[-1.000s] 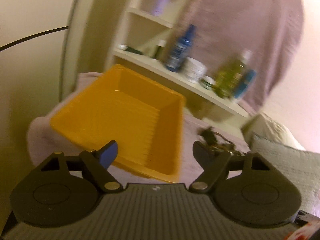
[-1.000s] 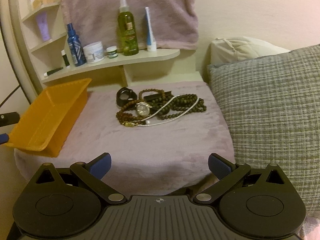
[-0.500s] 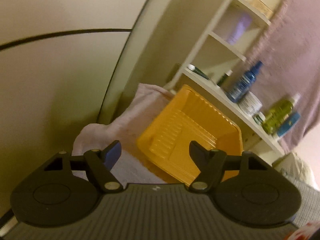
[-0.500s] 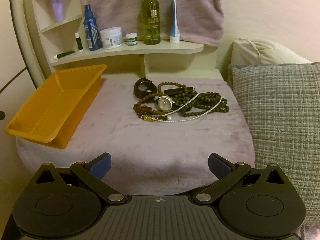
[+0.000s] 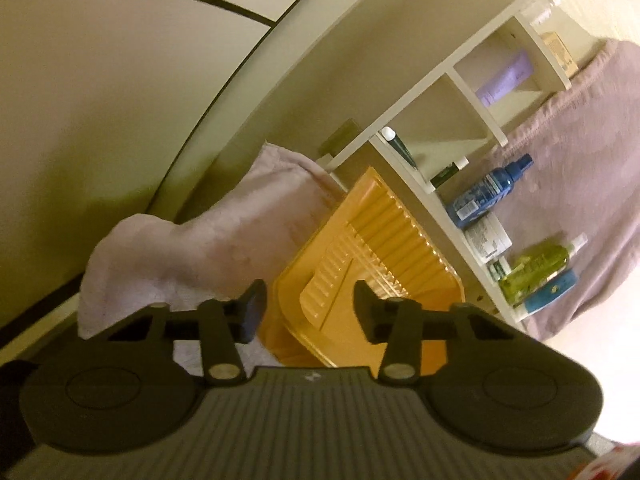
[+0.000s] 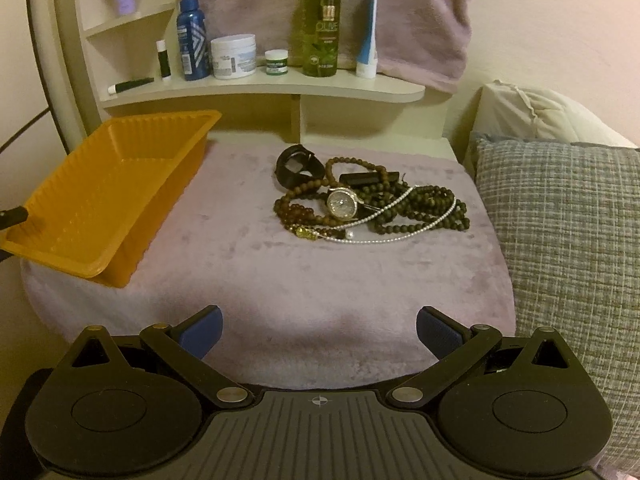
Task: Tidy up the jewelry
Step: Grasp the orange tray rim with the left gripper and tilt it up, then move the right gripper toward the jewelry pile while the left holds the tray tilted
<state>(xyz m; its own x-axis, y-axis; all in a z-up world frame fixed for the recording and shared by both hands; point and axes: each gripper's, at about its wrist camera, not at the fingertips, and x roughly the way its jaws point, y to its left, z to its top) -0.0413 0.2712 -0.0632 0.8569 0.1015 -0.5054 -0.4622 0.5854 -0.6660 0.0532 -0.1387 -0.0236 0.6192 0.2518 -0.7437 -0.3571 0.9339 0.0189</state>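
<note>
An orange ribbed plastic tray (image 6: 100,184) lies on the left of a pink plush cushion (image 6: 280,280), one end past the cushion's edge. My left gripper (image 5: 309,312) is at that end of the tray (image 5: 384,240). Its jaws are closing with the tray's rim between them, and I see no firm contact of the pads. One left fingertip (image 6: 12,216) shows by the rim in the right wrist view. A jewelry pile (image 6: 368,204) of dark bead strands, a pearl string and a gold watch (image 6: 342,204) lies mid-cushion. My right gripper (image 6: 318,330) hovers open and empty at the cushion's near edge.
A black band (image 6: 296,166) lies at the pile's back left. Behind it a cream shelf (image 6: 260,88) carries bottles, jars and tubes, with a mauve towel (image 6: 420,20) hanging above. A grey woven pillow (image 6: 560,220) borders the cushion on the right.
The left gripper rolled and swung down to the tray's end, and its jaws narrowed around the rim. The right view drifted, so the jewelry pile now sits more to the right.
</note>
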